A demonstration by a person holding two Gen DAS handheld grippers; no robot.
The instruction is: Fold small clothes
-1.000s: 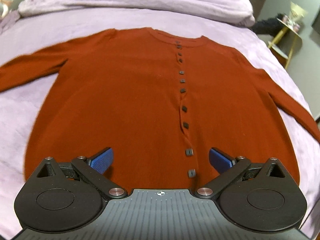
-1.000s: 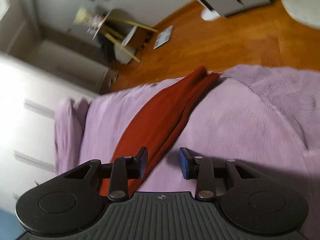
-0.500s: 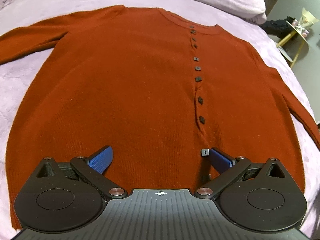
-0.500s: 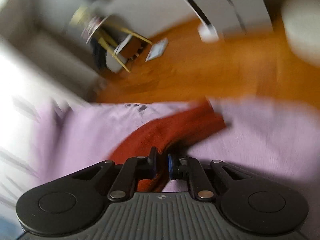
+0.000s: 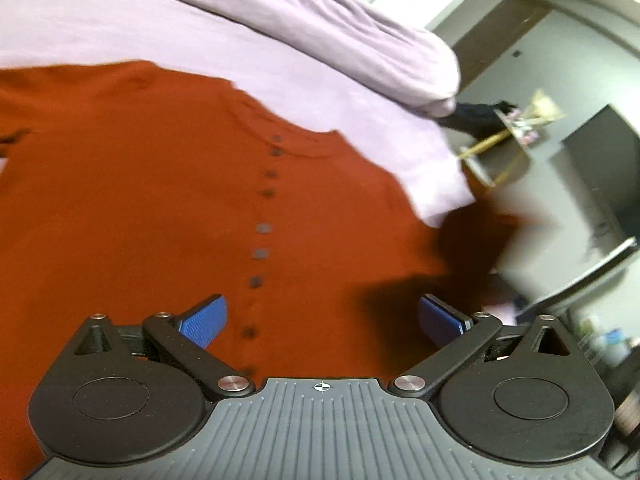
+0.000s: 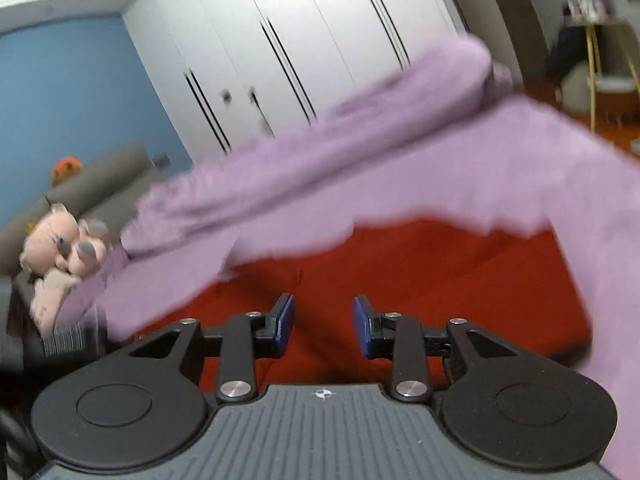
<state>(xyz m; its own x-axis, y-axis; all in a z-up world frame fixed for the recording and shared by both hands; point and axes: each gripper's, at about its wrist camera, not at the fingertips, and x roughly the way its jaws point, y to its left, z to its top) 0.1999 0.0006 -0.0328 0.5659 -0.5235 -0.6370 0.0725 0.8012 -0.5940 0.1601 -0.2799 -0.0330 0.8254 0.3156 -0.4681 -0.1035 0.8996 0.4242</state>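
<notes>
**A:** How far along is the folding judged to be?

**B:** Barely begun. On the bed (image 5: 80, 32) the cardigan (image 5: 140, 200) is spread flat, front up, and the left wrist view is filled by it from 9 o'clock to the centre. No fold is seen in the body. Only the sleeve (image 5: 476, 236) at 3 o'clock is blurred and seemingly raised, so it is judged to be the first part brought inward. The other sleeve and the body folds are left.

**A:** And the tongs?

**B:** The left gripper (image 5: 322, 308) is held wide apart over the hem, and nothing is grasped. The jaws of the right gripper (image 6: 323, 308) have just been opening. Red knit is seen beyond the gap but is not pinched, so it is taken as released.

**A:** How is the garment described?

**B:** A rust-red fine knit, smooth and little wrinkled. The dark square buttons (image 5: 263, 228) are lined up toward 12 o'clock.
</notes>
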